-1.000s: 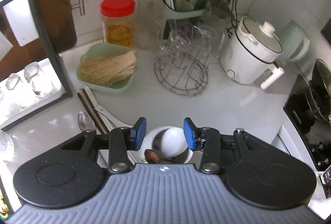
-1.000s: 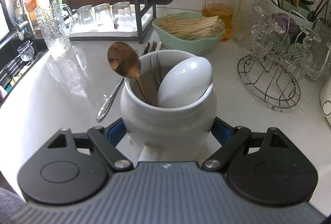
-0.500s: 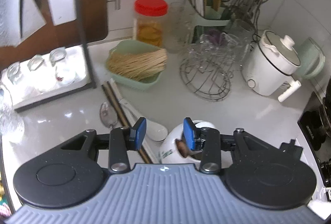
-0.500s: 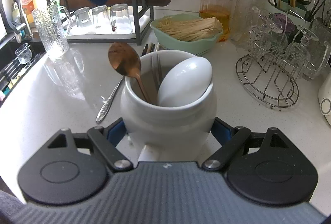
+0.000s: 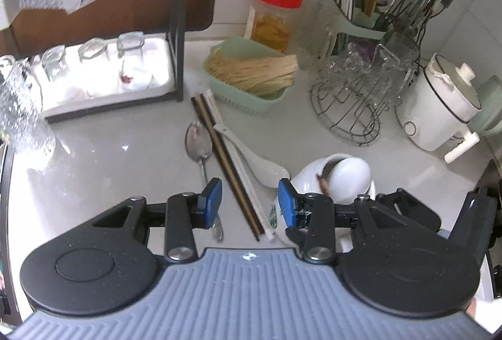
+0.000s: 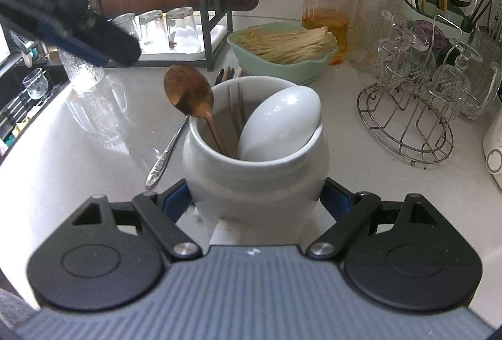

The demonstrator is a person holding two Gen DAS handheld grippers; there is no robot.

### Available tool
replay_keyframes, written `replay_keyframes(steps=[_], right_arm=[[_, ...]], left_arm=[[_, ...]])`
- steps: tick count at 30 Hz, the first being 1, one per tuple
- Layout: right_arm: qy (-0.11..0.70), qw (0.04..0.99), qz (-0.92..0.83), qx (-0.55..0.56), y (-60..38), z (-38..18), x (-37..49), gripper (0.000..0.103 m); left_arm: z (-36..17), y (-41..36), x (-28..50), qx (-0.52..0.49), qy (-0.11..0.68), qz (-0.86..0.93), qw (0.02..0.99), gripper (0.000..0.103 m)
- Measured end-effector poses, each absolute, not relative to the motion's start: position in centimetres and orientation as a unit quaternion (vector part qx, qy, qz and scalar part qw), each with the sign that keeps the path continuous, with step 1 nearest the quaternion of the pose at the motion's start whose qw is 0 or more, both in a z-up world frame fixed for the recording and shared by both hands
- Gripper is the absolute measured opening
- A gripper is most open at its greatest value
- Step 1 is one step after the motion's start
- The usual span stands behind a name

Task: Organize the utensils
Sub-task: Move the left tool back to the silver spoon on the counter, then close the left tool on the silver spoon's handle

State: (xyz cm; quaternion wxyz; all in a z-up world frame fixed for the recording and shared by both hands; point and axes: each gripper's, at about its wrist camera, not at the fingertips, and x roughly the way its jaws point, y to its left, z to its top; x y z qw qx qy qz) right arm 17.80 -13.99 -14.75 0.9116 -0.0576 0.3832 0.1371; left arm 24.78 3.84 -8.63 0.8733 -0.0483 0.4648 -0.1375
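Observation:
My right gripper (image 6: 255,202) is shut on a white ceramic utensil jar (image 6: 255,173) standing on the counter. The jar holds a copper spoon (image 6: 189,95), a white ceramic spoon (image 6: 280,120) and thin metal chopsticks (image 6: 237,110). My left gripper (image 5: 249,202) is open and empty above the counter, left of the jar (image 5: 313,175). Between its fingers lie dark chopsticks (image 5: 224,161), a white chopstick (image 5: 248,180), a white ceramic spoon (image 5: 260,162) and a steel spoon (image 5: 199,143). The steel spoon's handle (image 6: 163,158) also shows in the right wrist view.
A green basket of sticks (image 5: 251,79), a red-lidded jar (image 5: 274,16), a wire rack with glasses (image 5: 354,95), a white cooker (image 5: 439,107) and a green utensil holder (image 5: 354,23) stand behind. A black shelf with glasses (image 5: 103,73) is at left. A sink edge (image 6: 18,107) lies far left.
My left gripper has moved from over the jar to the left and back, now above the loose utensils on the counter. The right gripper and the jar have stayed put.

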Motion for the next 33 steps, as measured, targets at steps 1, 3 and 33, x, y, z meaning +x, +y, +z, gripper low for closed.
replay_keyframes(steps=[1,3,33], right_arm=[[0.383,0.912,0.137,-0.058,-14.0,-14.7,17.8,0.09],[0.384,0.911,0.136,-0.059,-14.0,-14.7,17.8,0.09],[0.396,0.911,0.105,-0.045,-13.7,-14.8,17.8,0.09]], left_arm=[[-8.9,4.0,24.7,-0.051,0.466,-0.134,0.873,0.045],[-9.4,4.5,24.5,-0.059,0.468,-0.129,0.872,0.045],[-20.2,4.7,34.6,-0.021,0.461,-0.085,0.883,0.045]])
